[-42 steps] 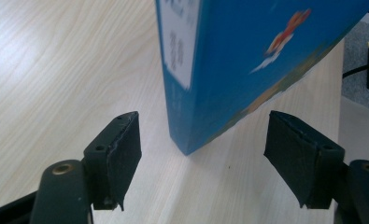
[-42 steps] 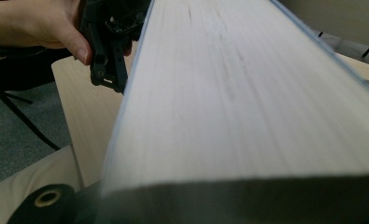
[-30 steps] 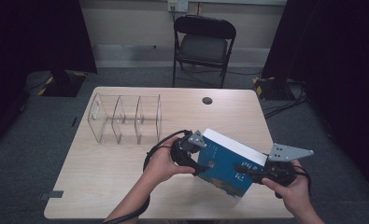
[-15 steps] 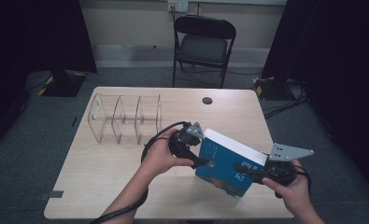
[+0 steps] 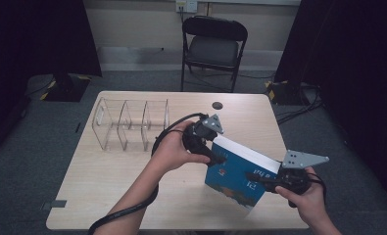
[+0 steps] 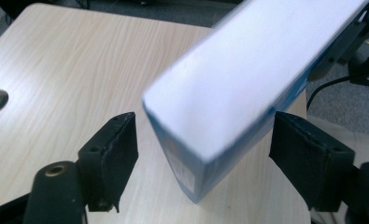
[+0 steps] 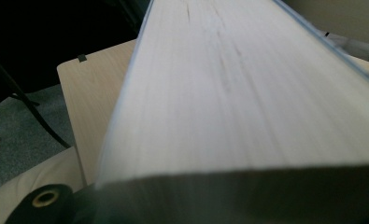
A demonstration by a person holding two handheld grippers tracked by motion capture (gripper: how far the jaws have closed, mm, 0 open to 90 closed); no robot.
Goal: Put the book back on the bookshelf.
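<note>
A thick book with a blue cover [image 5: 235, 174] and white page edges [image 6: 247, 70] is held tilted above the table's front right. My right gripper [image 5: 267, 178] is shut on the book's lower right edge, and the pages [image 7: 247, 93] run away from it in the right gripper view. My left gripper [image 5: 214, 157] is at the book's upper left corner. In the left gripper view that corner sits between the black pads [image 6: 114, 149], with a gap on each side. The left gripper [image 6: 205, 128] is open, and its jaws have just been opening a little.
A clear plastic divider rack [image 5: 130, 125] stands at the back left of the wooden table [image 5: 108, 186]. A cable hole [image 5: 217, 105] lies near the far edge. A black folding chair [image 5: 213, 46] stands behind the table. The left gripper's cable loops by the wrist.
My left hand has risen and shifted slightly along the book's upper corner. The right hand and the book's lower edge have stayed in place.
</note>
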